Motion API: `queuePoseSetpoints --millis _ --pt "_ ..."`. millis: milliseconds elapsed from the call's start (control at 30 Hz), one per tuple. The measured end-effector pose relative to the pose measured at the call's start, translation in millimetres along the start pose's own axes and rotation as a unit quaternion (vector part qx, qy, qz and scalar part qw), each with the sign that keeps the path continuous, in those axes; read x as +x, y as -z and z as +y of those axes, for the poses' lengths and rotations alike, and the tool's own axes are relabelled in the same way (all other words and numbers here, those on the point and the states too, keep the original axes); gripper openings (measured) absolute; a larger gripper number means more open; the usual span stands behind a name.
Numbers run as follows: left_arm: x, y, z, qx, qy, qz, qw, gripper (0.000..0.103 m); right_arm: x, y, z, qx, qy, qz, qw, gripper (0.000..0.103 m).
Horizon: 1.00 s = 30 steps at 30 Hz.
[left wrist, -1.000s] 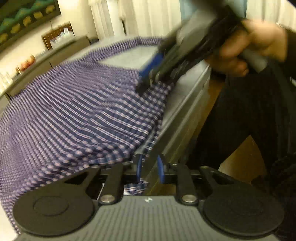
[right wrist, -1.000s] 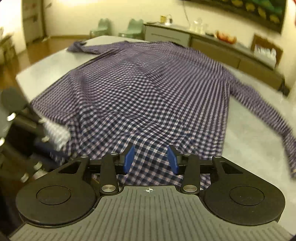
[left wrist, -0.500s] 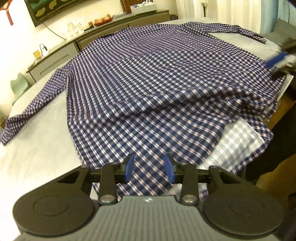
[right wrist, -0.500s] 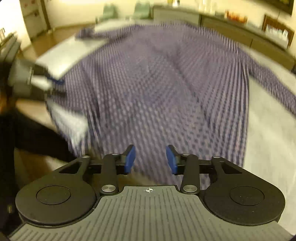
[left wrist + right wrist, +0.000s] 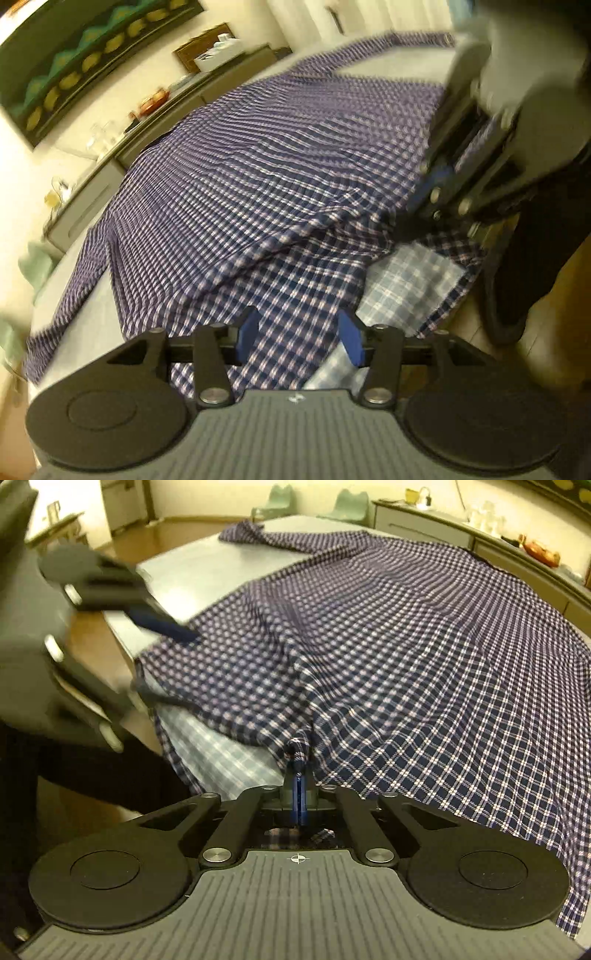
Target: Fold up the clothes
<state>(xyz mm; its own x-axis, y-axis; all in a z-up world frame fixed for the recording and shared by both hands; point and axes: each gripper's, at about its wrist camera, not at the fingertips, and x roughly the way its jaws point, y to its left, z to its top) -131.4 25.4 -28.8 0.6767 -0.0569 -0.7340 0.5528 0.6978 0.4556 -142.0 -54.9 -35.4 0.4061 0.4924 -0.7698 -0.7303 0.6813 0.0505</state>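
Observation:
A blue and white checked shirt (image 5: 258, 177) lies spread over a grey table (image 5: 207, 565), its hem at the near edge with the pale inside showing (image 5: 410, 280). My left gripper (image 5: 299, 334) is open, its blue fingers either side of the hem. It also shows blurred in the right wrist view (image 5: 162, 661), open at the shirt's left hem corner. My right gripper (image 5: 298, 775) is shut on a pinch of the shirt's hem (image 5: 369, 664). It shows blurred in the left wrist view (image 5: 439, 195) at the right.
A grey sideboard (image 5: 85, 192) with glasses and bowls stands along the wall behind the table. Two green chairs (image 5: 351, 500) stand at the far end. A sleeve (image 5: 251, 535) stretches to the far table corner. Wooden floor (image 5: 96, 646) lies beyond the table's edge.
My right gripper has shut on the shirt's hem and bunched the cloth. My left gripper stays open and has come closer to the hem. Both views have swung.

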Motion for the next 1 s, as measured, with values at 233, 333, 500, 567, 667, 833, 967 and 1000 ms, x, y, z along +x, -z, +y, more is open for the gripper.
queuePoseSetpoints --millis 233,333,500,567,667,833,967,1000 --pt "-6.6 26.4 17.2 -0.045 -0.017 0.045 0.9978 0.000 -18.9 8.6 -21.0 0.058 -0.034 -0.021 0.998 0.003" --pt "-29.2 39.1 22.8 -0.071 -0.012 0.048 0.9963 0.000 -31.5 13.5 -41.7 0.090 -0.035 -0.037 0.995 0.031" --pt "-38.3 25.3 16.9 -0.048 0.002 -0.008 0.9988 0.037 -43.1 23.5 -78.3 0.150 -0.010 -0.054 0.987 0.049" --pt "-29.6 13.4 5.7 -0.020 0.009 -0.026 0.9994 0.065 -43.9 26.0 -82.0 0.155 0.010 -0.052 0.986 0.050" --pt "-6.5 2.2 -14.3 0.026 0.013 -0.031 0.9991 0.063 -45.3 30.9 -78.7 0.152 0.013 -0.052 0.987 0.058" --pt "16.1 -9.0 -3.2 -0.002 0.026 -0.002 0.9997 0.006 -41.6 45.6 -83.4 0.144 0.045 -0.048 0.987 0.060" --pt "-7.1 -0.5 11.3 -0.022 0.026 -0.006 0.9994 0.002 -39.5 51.2 -89.4 0.131 0.063 -0.029 0.989 0.060" --pt "-13.4 2.2 10.6 -0.023 0.028 -0.001 0.9993 0.002 -39.1 52.4 -90.6 0.127 0.066 -0.023 0.989 0.060"
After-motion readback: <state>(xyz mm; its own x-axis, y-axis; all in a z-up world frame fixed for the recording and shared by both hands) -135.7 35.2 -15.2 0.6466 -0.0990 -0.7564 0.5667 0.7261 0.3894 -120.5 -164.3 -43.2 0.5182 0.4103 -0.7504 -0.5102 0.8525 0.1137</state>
